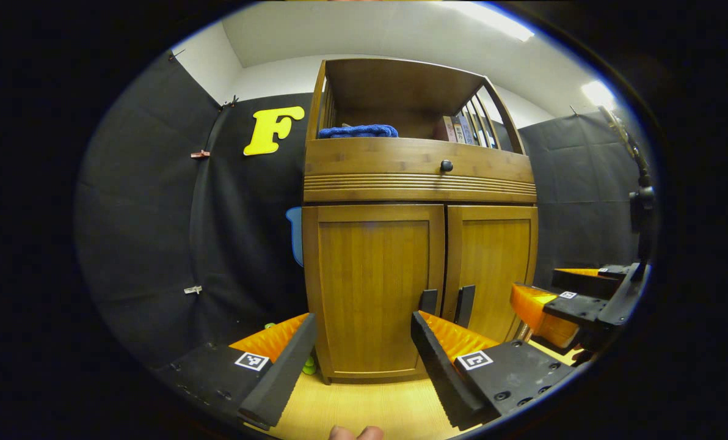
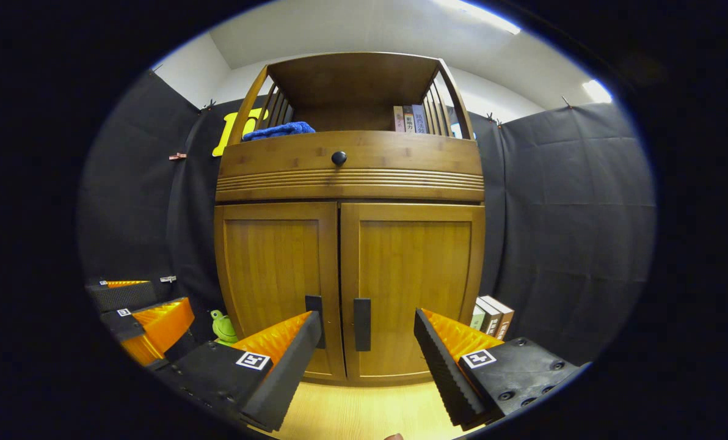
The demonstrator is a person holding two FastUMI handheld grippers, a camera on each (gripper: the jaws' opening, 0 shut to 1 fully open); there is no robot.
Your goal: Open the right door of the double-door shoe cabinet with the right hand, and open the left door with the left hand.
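Note:
A wooden shoe cabinet (image 1: 419,183) (image 2: 349,177) stands ahead with both lower doors closed. The left door (image 1: 373,287) (image 2: 275,275) and right door (image 1: 492,269) (image 2: 416,281) each carry a dark vertical handle near the centre seam: left handle (image 1: 428,300) (image 2: 314,308), right handle (image 1: 465,304) (image 2: 362,324). My left gripper (image 1: 364,342) is open, a short way in front of the left door. My right gripper (image 2: 367,342) is open, with the right handle seen between its fingers, apart from them. In the left gripper view the right gripper (image 1: 559,305) shows at the right; the left gripper (image 2: 138,318) appears at the left of the right gripper view.
A blue towel (image 1: 358,131) and several books (image 2: 410,119) lie on the open top shelf, above a drawer with a round knob (image 2: 339,157). A green toy (image 2: 223,327) sits on the floor left of the cabinet; books (image 2: 492,315) stand at its right. The floor (image 1: 364,409) is light wood.

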